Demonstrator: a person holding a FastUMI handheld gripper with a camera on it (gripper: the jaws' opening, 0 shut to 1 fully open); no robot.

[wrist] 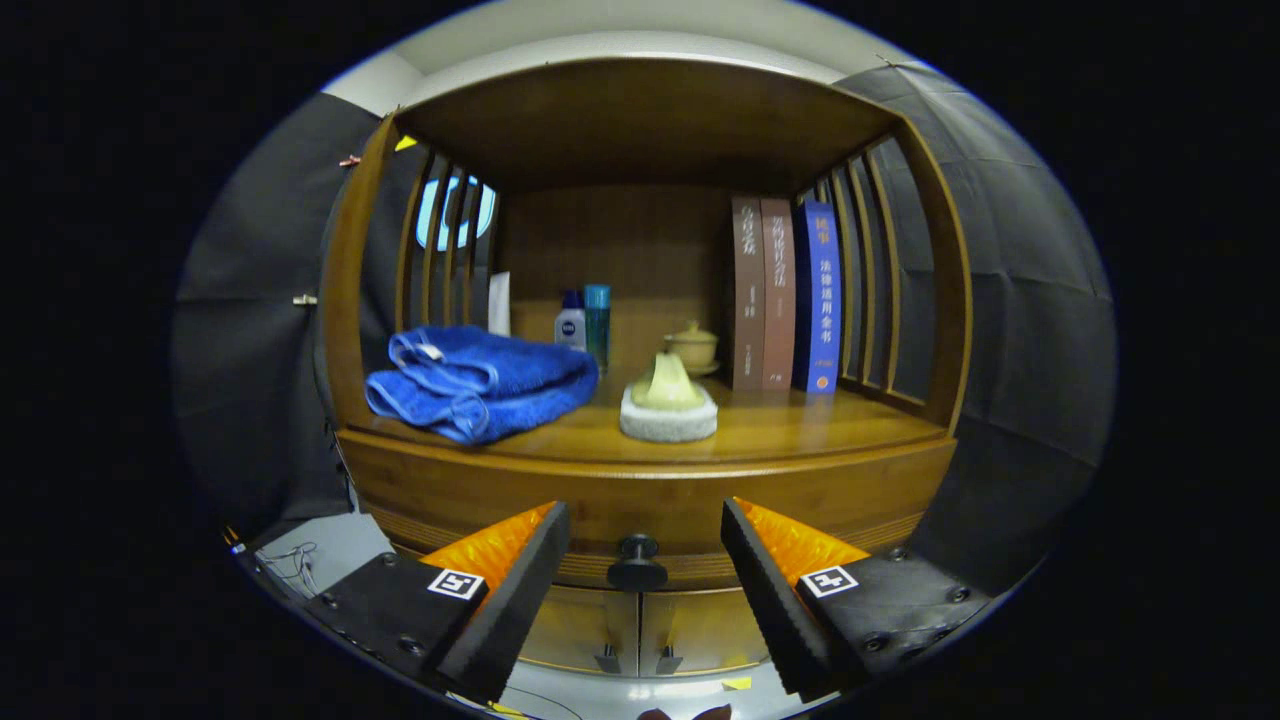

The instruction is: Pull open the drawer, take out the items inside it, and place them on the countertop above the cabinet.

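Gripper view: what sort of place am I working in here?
Likely a mock home setup in a cloth-walled booth: a wooden cabinet holding a folded towel and books. The open gripper flanks its drawer knob.

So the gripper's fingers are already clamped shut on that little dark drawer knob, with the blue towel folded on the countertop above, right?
Not quite. In the gripper view the gripper is open: the dark drawer knob sits between the fingers with a gap on each side, so nothing presses on it yet. The rest holds: the blue towel lies folded on the countertop above.
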